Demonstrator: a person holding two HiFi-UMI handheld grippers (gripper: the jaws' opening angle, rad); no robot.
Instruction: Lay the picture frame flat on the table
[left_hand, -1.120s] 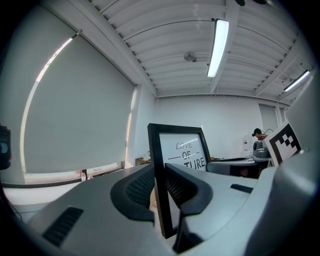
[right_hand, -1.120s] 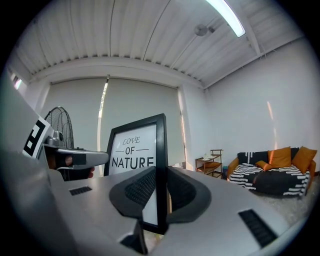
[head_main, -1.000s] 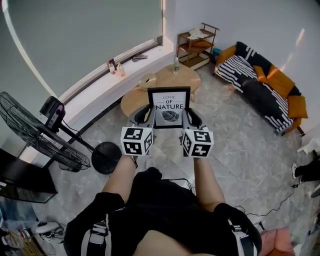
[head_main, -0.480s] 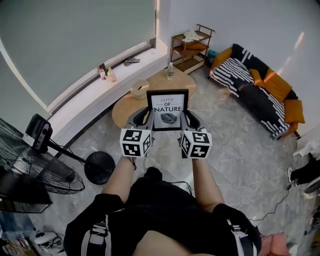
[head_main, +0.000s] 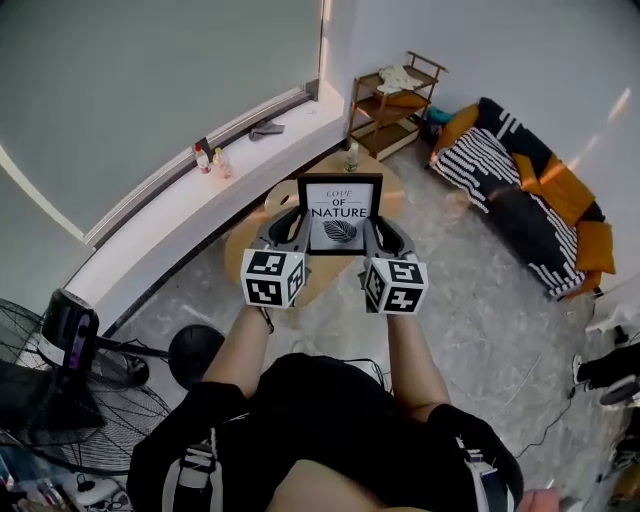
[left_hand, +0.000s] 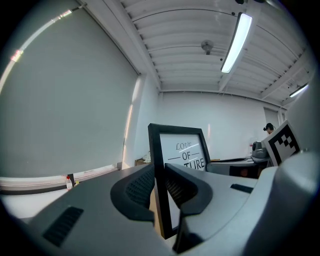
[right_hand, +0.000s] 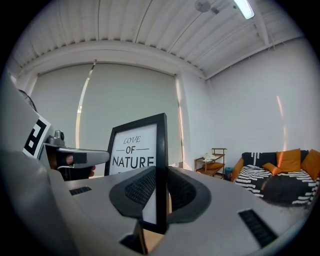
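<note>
A black picture frame with a white print reading "LOVE OF NATURE" and a leaf is held upright in the air, facing me, above a round wooden table. My left gripper is shut on the frame's left edge. My right gripper is shut on its right edge. In the left gripper view the frame stands between the jaws, and the right gripper view shows the frame the same way.
A second, higher round table holds a bottle. A wooden shelf stands by the wall, a striped sofa at right. A window sill carries small bottles. A fan stands at lower left.
The view has swung so the fan slid down to the lower left and the tables moved under the frame. Both grippers keep the frame upright in the same hold.
</note>
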